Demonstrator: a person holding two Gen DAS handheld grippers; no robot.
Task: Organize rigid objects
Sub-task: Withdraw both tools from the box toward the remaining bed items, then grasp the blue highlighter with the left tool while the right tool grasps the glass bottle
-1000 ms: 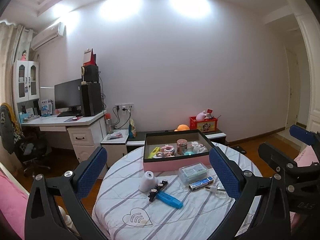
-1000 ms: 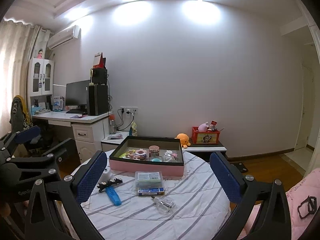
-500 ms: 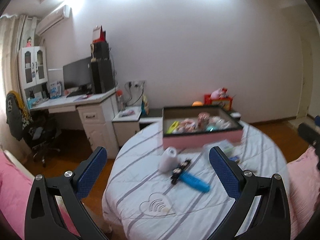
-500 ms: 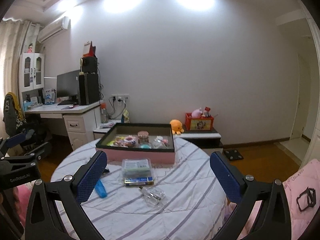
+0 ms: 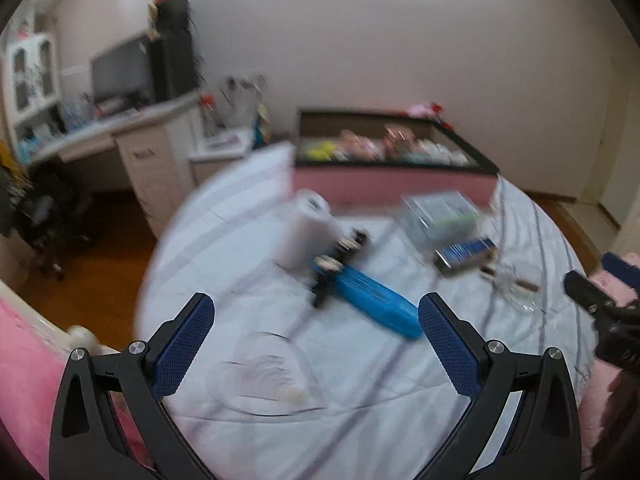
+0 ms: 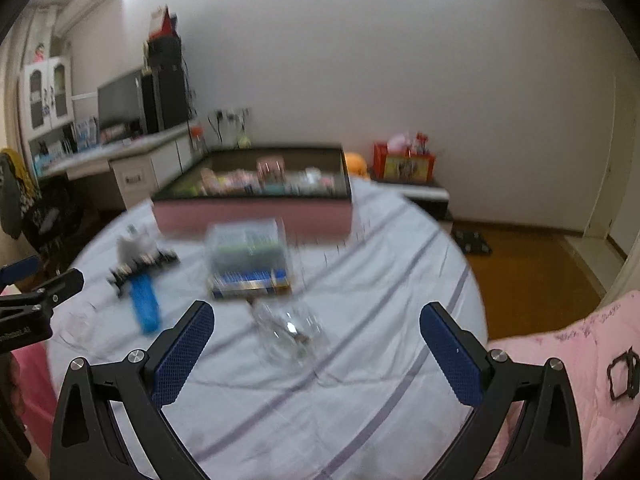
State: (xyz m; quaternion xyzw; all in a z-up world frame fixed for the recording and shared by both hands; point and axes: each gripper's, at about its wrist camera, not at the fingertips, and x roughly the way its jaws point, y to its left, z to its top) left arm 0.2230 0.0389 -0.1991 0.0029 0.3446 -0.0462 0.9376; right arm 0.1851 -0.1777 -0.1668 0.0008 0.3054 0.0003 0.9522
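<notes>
On the round striped table (image 5: 240,216) lie a blue flat case (image 5: 376,306), a black clip strip (image 5: 340,260), a white roll (image 5: 306,232), a clear plastic box (image 5: 440,216), a blue-and-gold box (image 5: 464,256) and a small glass bottle (image 5: 516,286). My left gripper (image 5: 316,346) is open and empty, just short of the blue case. My right gripper (image 6: 316,350) is open and empty, close above the glass bottle (image 6: 290,330). The clear box (image 6: 248,246) and the blue case (image 6: 145,304) lie beyond it.
A pink storage box (image 5: 394,164) with a dark rim, holding several small items, stands at the table's far side (image 6: 252,196). A desk with a monitor (image 5: 120,76) is at the left. Pink bedding (image 6: 580,360) borders the table on the right.
Both grippers have moved forward and tilted down over the table; the objects now loom larger and blurred. Both stay open and empty.
</notes>
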